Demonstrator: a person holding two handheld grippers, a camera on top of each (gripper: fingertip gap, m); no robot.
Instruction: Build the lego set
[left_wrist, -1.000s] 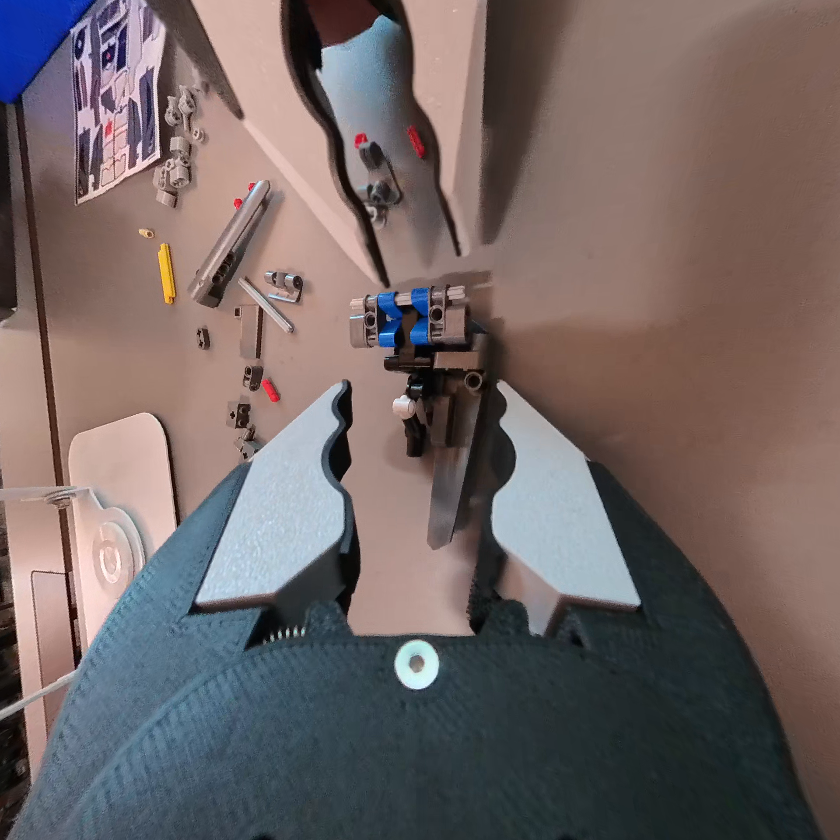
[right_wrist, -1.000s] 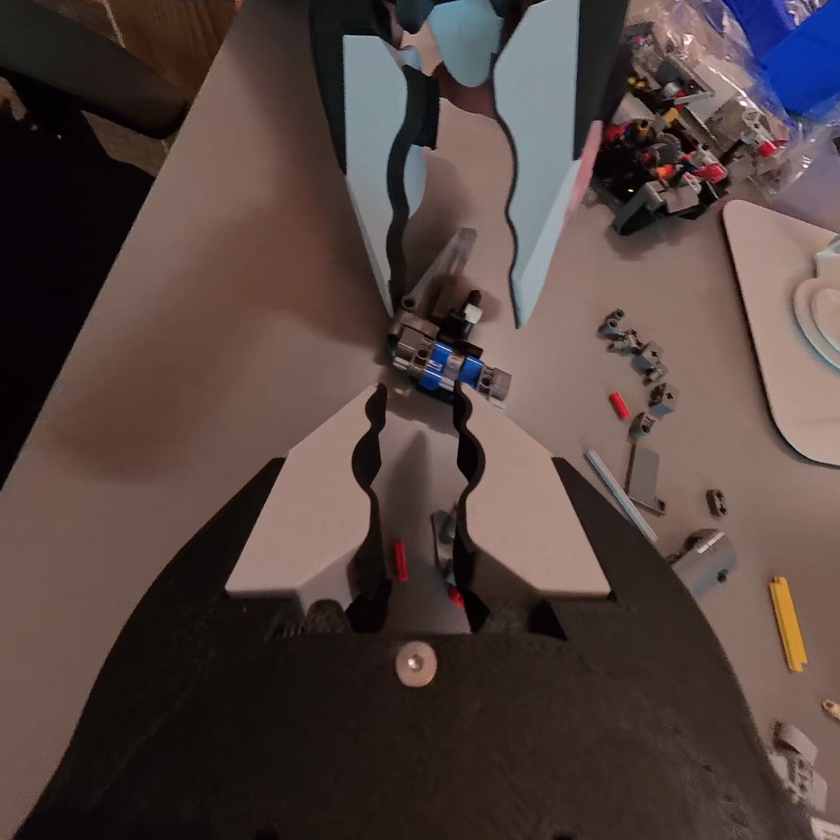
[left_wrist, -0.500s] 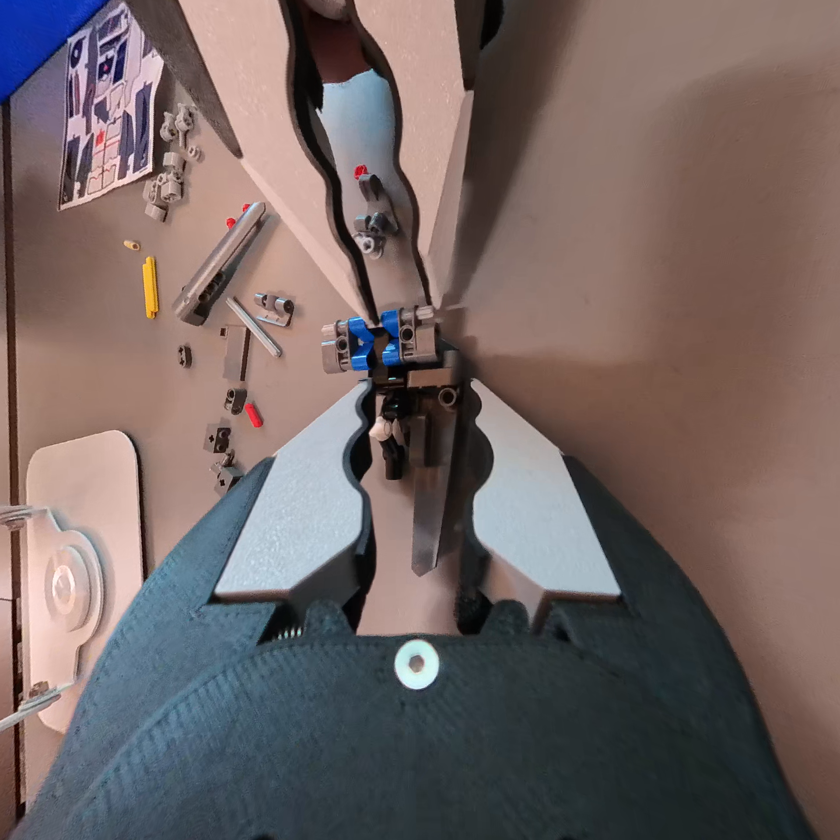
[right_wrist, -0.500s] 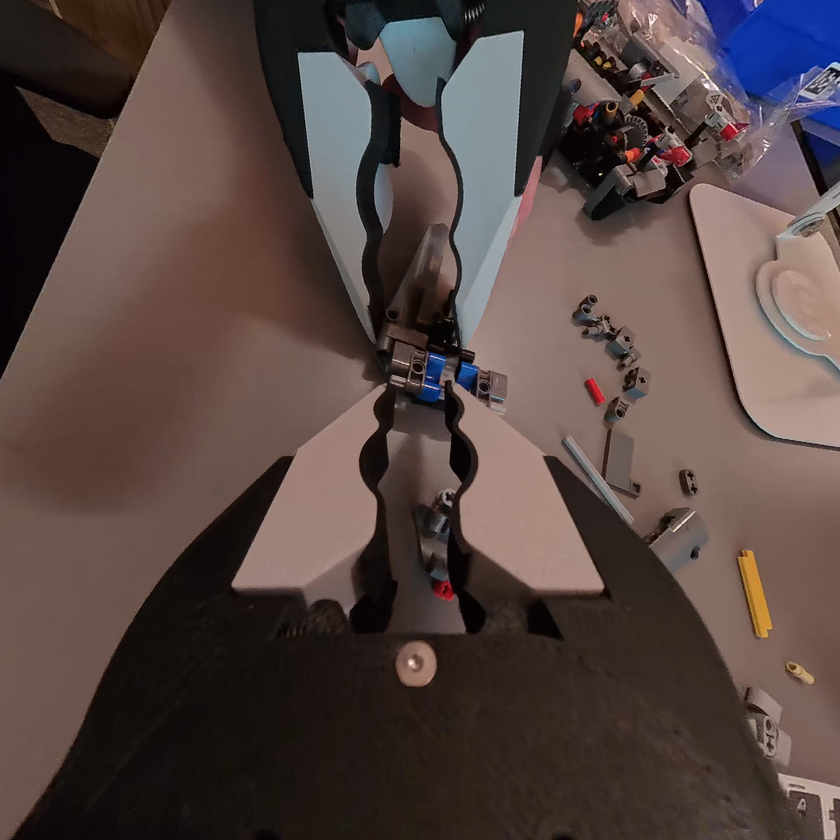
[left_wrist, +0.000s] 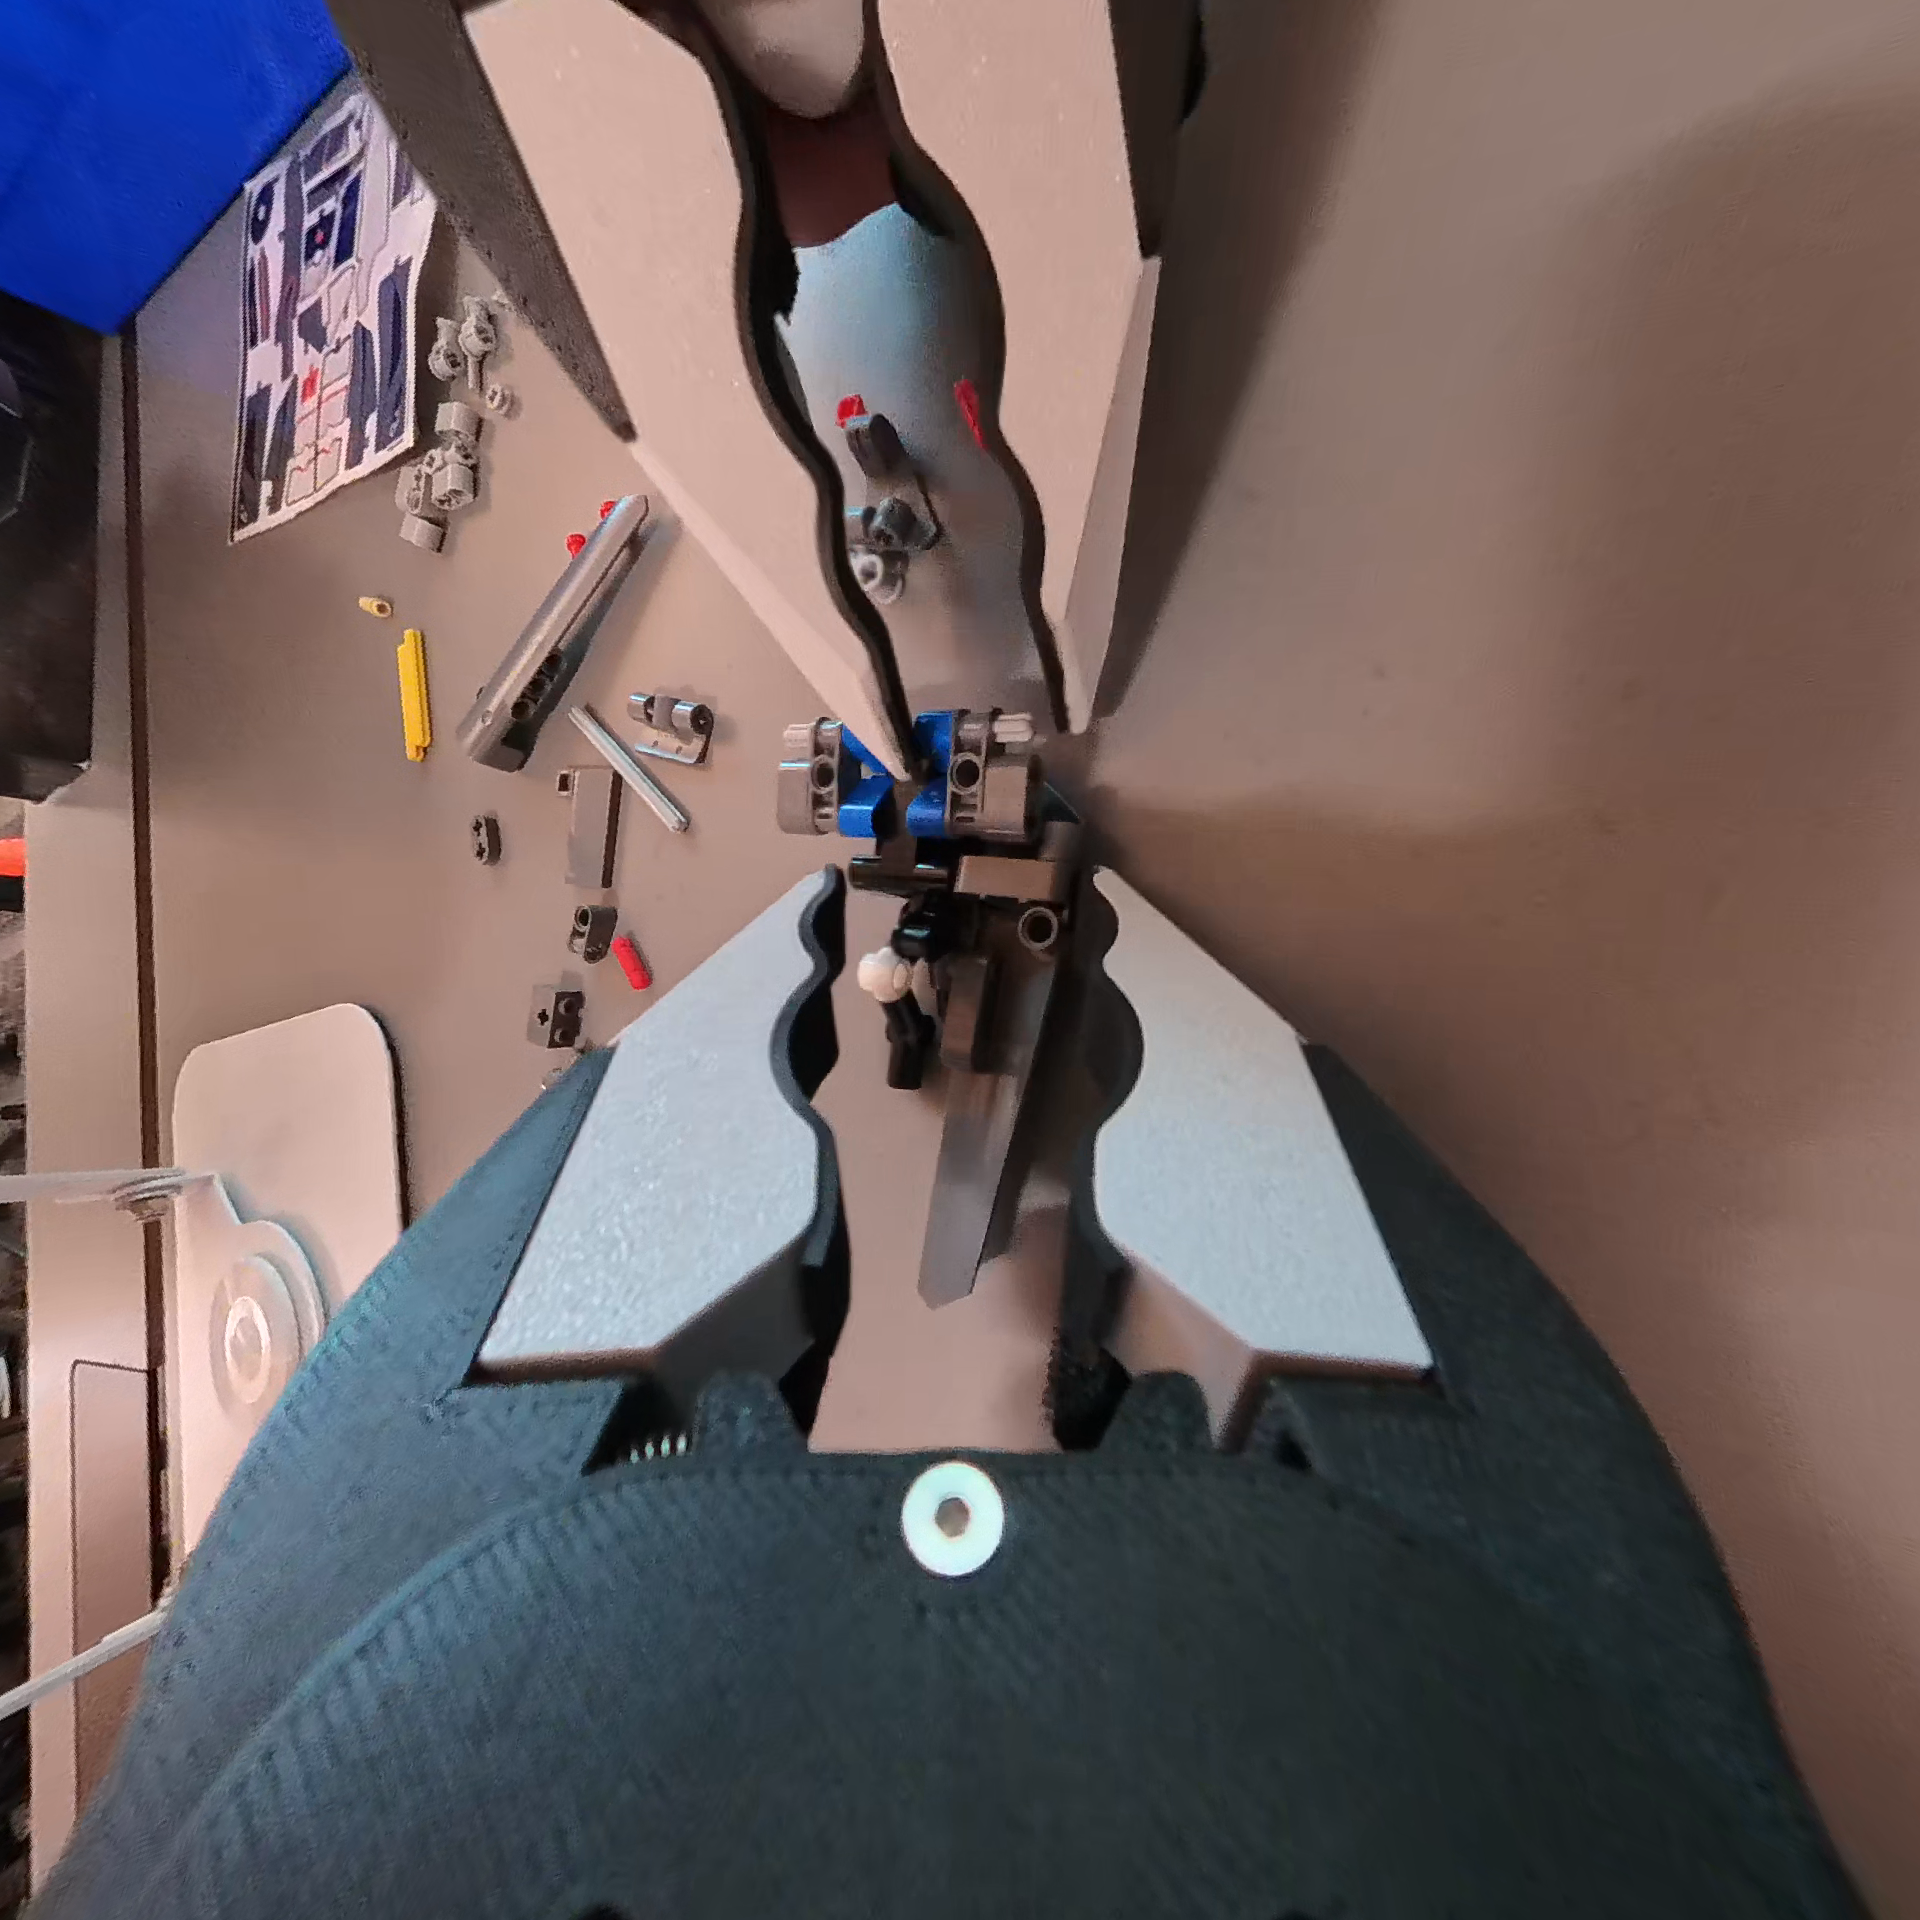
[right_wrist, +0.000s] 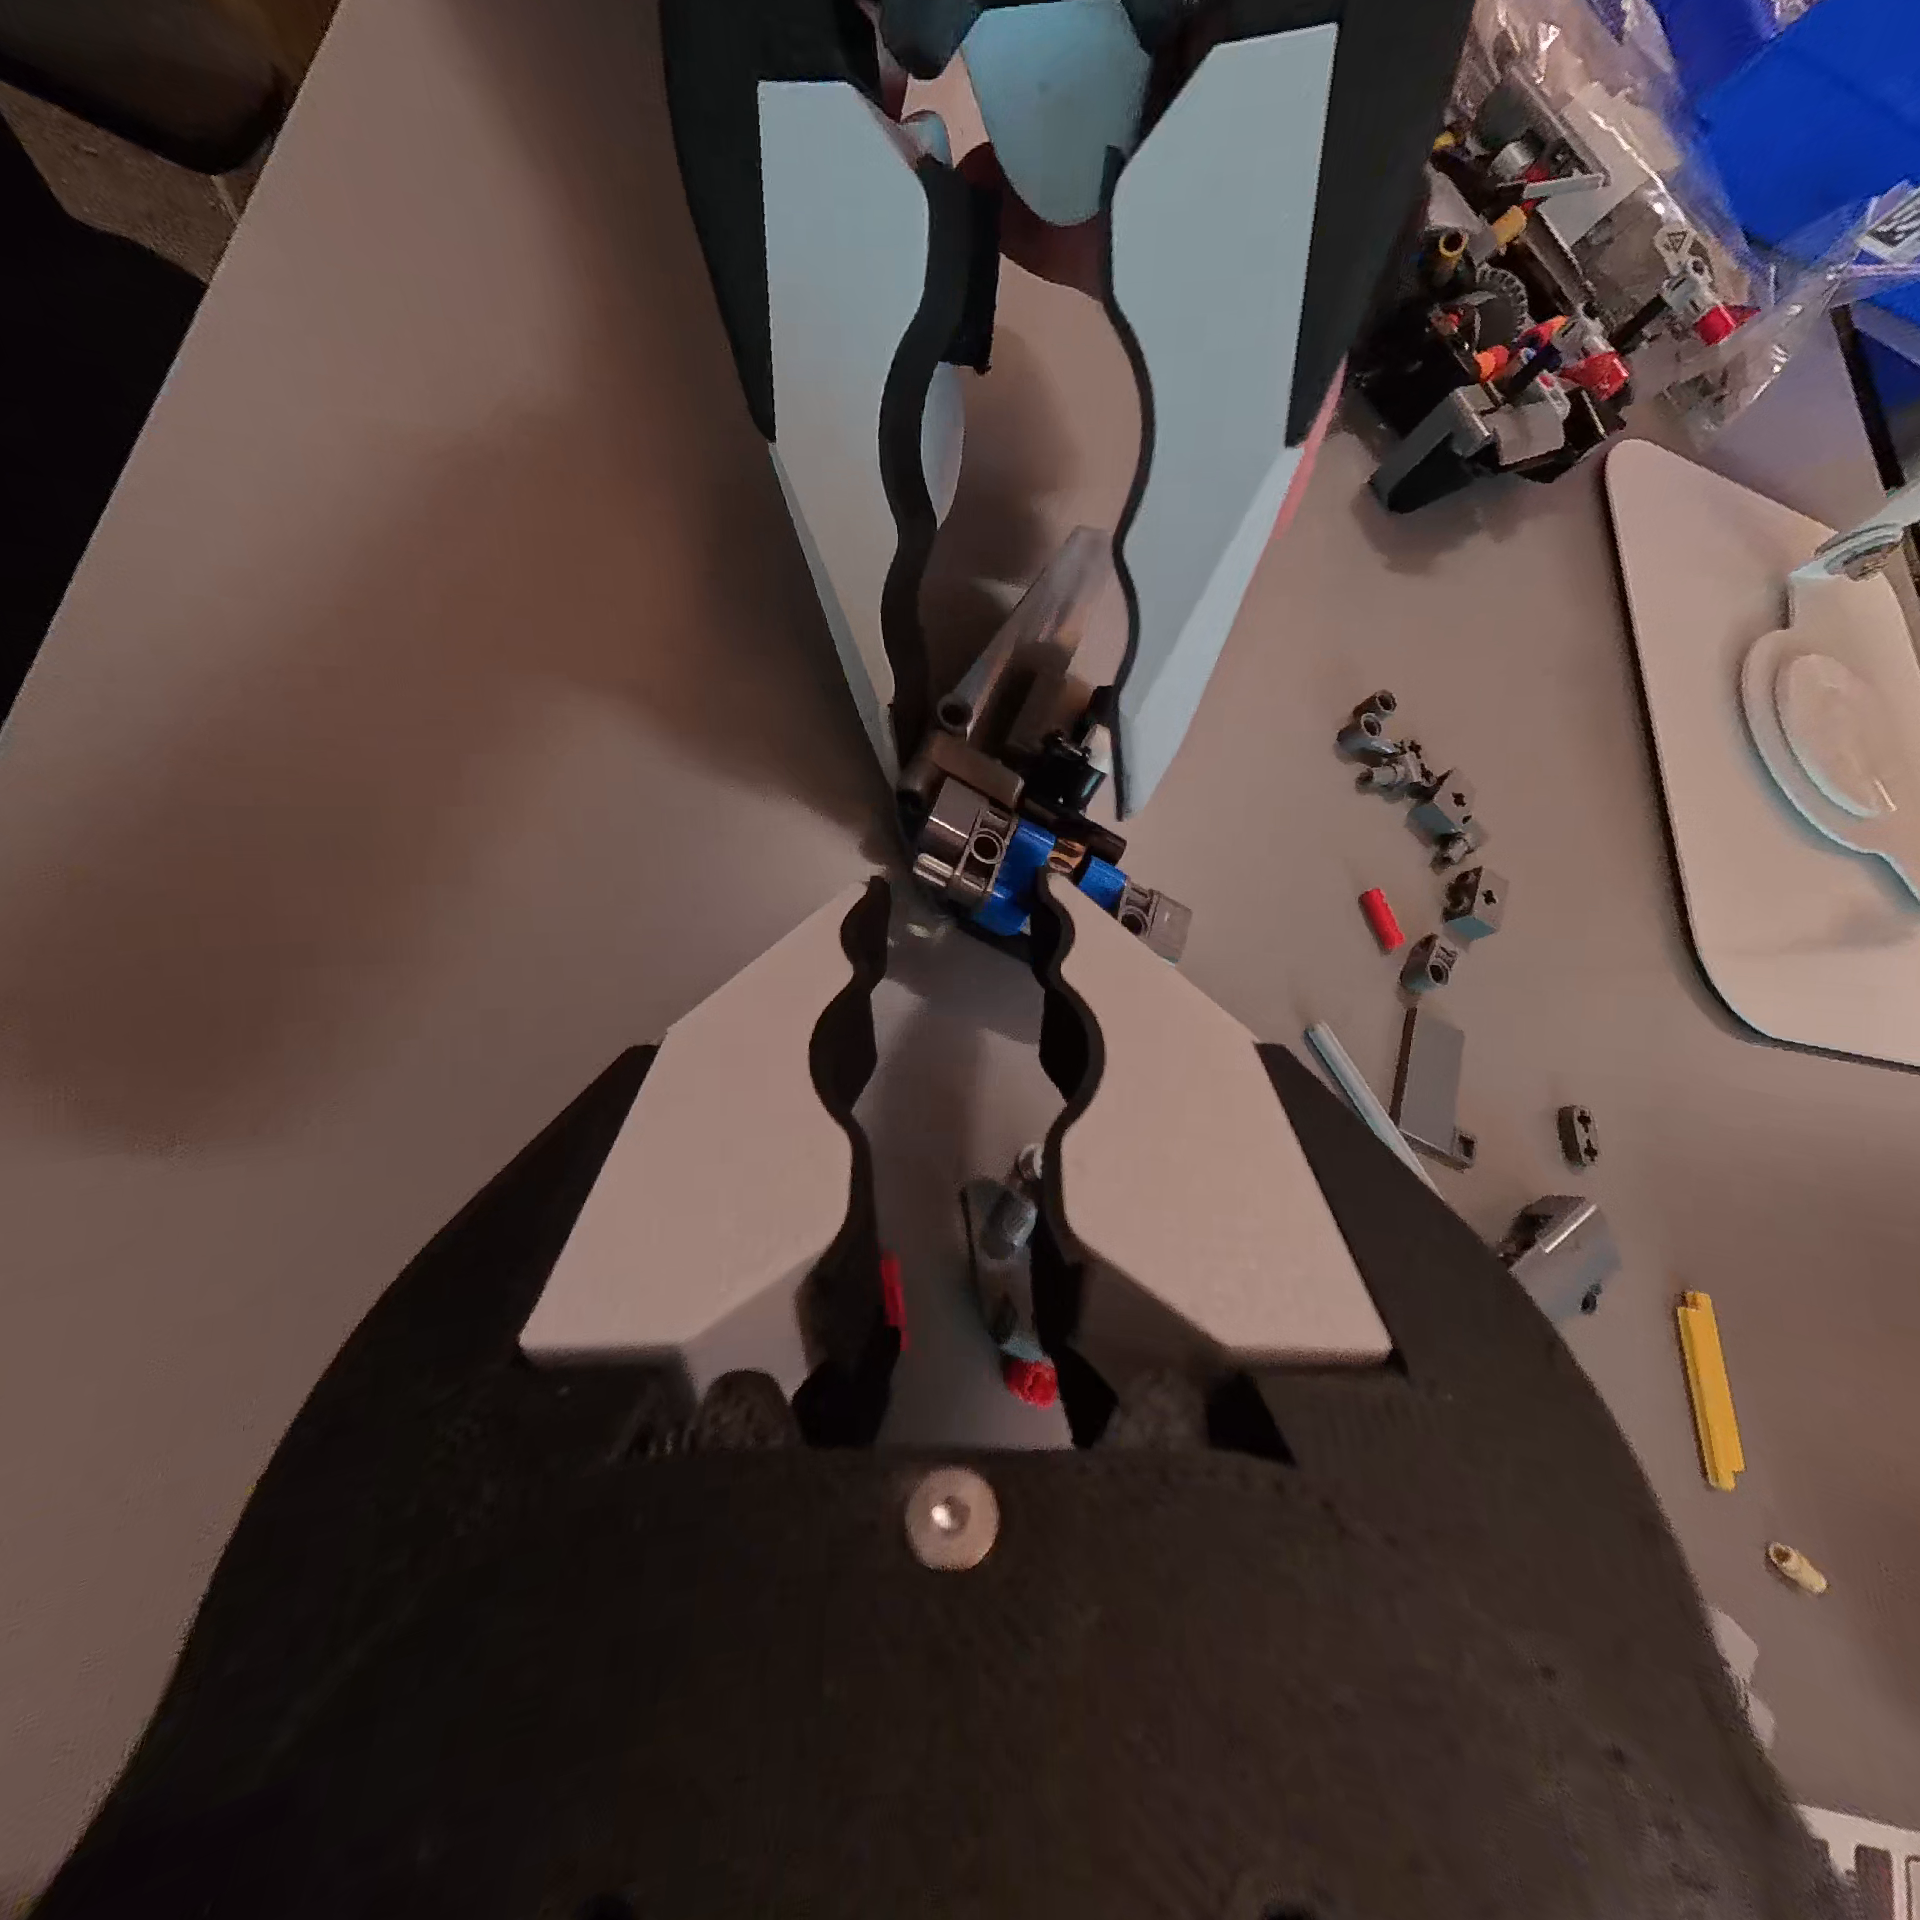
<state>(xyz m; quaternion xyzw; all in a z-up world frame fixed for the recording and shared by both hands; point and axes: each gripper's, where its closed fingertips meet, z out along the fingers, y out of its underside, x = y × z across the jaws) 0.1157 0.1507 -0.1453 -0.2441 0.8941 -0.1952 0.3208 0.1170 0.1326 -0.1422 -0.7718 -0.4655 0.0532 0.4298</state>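
Observation:
A small lego assembly (left_wrist: 914, 800) lies on the grey table: a blue and grey cross-piece, black parts and a long grey panel (left_wrist: 977, 1143). It also shows in the right wrist view (right_wrist: 997, 842). My left gripper (left_wrist: 961, 883) is shut on its black and dark grey middle, with the panel lying between the fingers. My right gripper (right_wrist: 961, 888) faces it from the other side. Its tips are closed narrowly on one blue and grey end of the cross-piece. Loose grey pieces (right_wrist: 1003, 1236) and red pins (right_wrist: 891, 1288) lie on the table under the right gripper.
Loose parts lie to one side: a yellow beam (left_wrist: 414, 694), a long grey panel (left_wrist: 556, 634), a grey axle (left_wrist: 629, 769) and small connectors (right_wrist: 1434, 800). A sticker sheet (left_wrist: 322, 312), a white pad (right_wrist: 1704, 727), a bag of parts (right_wrist: 1558, 260) and a blue bin (right_wrist: 1808, 135) stand farther off. Less than 4 cm separates the two grippers' tips. My left tips are roughly 10 cm from the grey axle (left_wrist: 629, 769).
The left gripper moved forward and closed on the assembly. The right gripper came in from the far side, narrowed, and its tips reached the blue and grey cross-piece.

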